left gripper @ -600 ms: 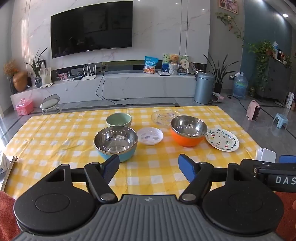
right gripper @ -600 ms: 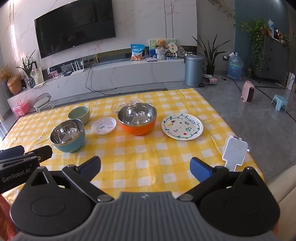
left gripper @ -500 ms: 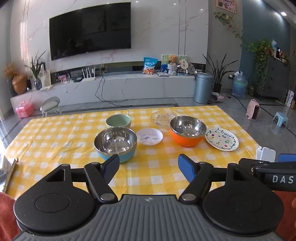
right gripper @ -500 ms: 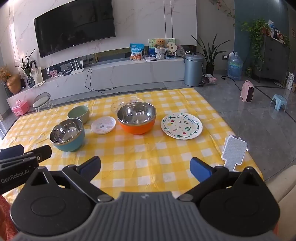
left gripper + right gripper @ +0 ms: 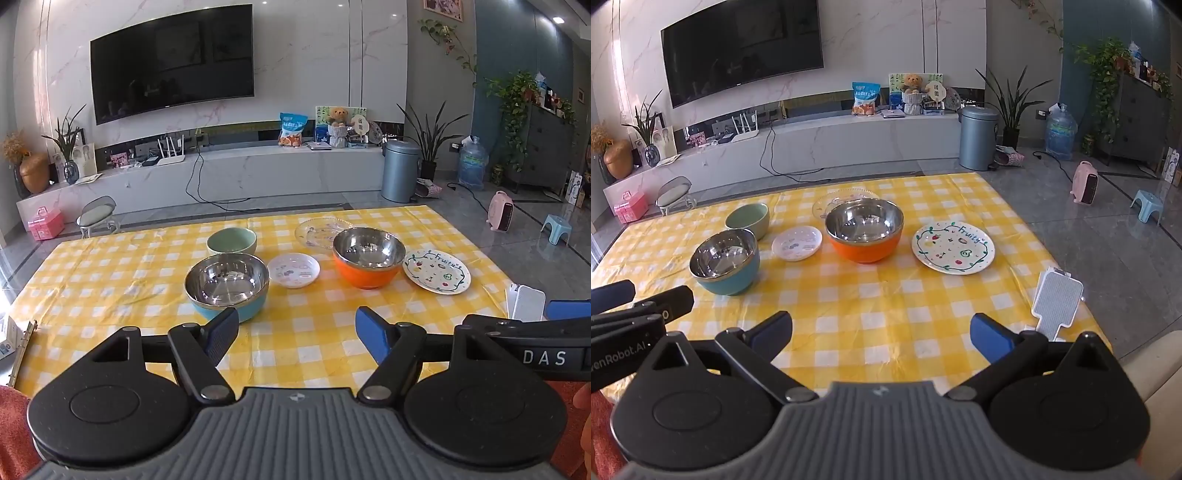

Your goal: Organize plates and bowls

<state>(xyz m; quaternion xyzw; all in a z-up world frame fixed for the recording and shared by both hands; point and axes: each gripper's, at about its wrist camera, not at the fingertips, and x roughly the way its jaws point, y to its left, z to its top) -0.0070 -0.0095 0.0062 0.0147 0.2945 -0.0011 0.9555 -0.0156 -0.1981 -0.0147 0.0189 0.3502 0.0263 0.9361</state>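
Observation:
On the yellow checked tablecloth (image 5: 110,280) stand a blue steel-lined bowl (image 5: 227,286), a pale green bowl (image 5: 231,240), a small white plate (image 5: 293,270), a clear glass plate (image 5: 321,229), an orange steel-lined bowl (image 5: 367,256) and a white "Fruity" plate (image 5: 436,271). The same set shows in the right wrist view: blue bowl (image 5: 724,261), green bowl (image 5: 748,220), small plate (image 5: 796,243), orange bowl (image 5: 864,229), "Fruity" plate (image 5: 953,247). My left gripper (image 5: 297,330) hangs open near the table's front edge, short of the blue bowl. My right gripper (image 5: 881,334) is open too, with nothing between its fingers.
A white flat paddle-shaped object (image 5: 1057,302) lies at the table's right front corner. A ring binder's edge (image 5: 22,343) lies at the left front corner. Beyond the table are a TV wall, a low marble bench, a grey bin (image 5: 399,171) and a stool (image 5: 96,216).
Both views have shifted very slightly; the dishes stay where they were and both grippers remain open.

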